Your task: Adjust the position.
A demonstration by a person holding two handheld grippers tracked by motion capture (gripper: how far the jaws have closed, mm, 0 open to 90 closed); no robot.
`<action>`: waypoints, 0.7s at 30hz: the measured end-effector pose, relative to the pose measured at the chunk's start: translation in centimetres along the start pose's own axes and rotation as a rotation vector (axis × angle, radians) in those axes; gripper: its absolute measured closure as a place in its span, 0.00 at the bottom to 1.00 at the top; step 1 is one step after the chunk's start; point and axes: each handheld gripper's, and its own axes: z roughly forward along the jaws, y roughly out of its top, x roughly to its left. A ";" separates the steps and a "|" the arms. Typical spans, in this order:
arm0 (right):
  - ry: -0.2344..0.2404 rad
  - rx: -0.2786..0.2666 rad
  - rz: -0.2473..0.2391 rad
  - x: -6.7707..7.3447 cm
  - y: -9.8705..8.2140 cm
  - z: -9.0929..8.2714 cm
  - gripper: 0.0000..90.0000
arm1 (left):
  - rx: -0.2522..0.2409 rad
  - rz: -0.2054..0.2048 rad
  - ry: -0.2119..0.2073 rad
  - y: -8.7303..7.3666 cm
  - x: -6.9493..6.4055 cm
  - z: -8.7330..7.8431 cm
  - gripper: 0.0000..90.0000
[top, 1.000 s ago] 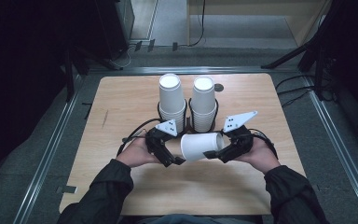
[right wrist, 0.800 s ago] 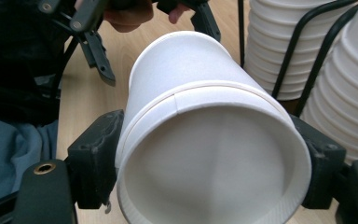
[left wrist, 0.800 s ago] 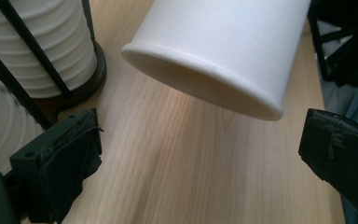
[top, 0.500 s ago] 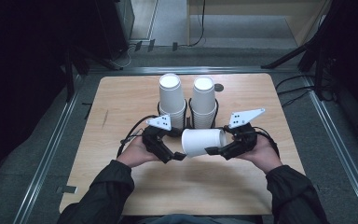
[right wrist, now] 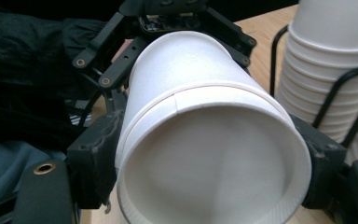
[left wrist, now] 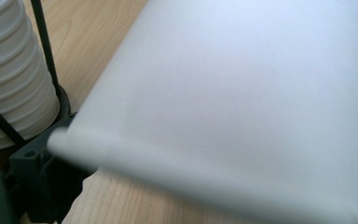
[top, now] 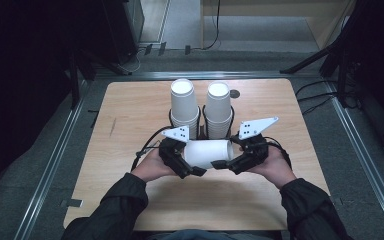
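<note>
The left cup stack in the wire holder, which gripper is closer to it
Left. The left gripper sits just in front of the left cup stack; the right gripper is farther over, in front of the right cup stack. Both are at the sideways paper cup.

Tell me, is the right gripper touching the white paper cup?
Touching. In the right gripper view, the right gripper has both black jaws pressed against the rim end of the white paper cup.
</note>
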 end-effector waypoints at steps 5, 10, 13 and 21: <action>0.005 -0.004 -0.003 0.1 0.0 0.3 0.25 | -0.020 0.005 0.006 0.1 -0.2 -0.4 0.05; 0.015 -0.025 -0.006 0.1 0.0 0.0 0.26 | 0.007 0.009 -0.001 0.6 -0.4 -0.6 0.10; 0.019 -0.023 -0.002 0.0 0.0 0.0 0.26 | 0.022 0.001 -0.015 0.6 -0.2 -0.6 0.10; -0.006 0.017 0.013 -0.2 -0.3 -0.2 0.15 | 0.053 -0.012 -0.001 0.5 0.2 -1.2 0.10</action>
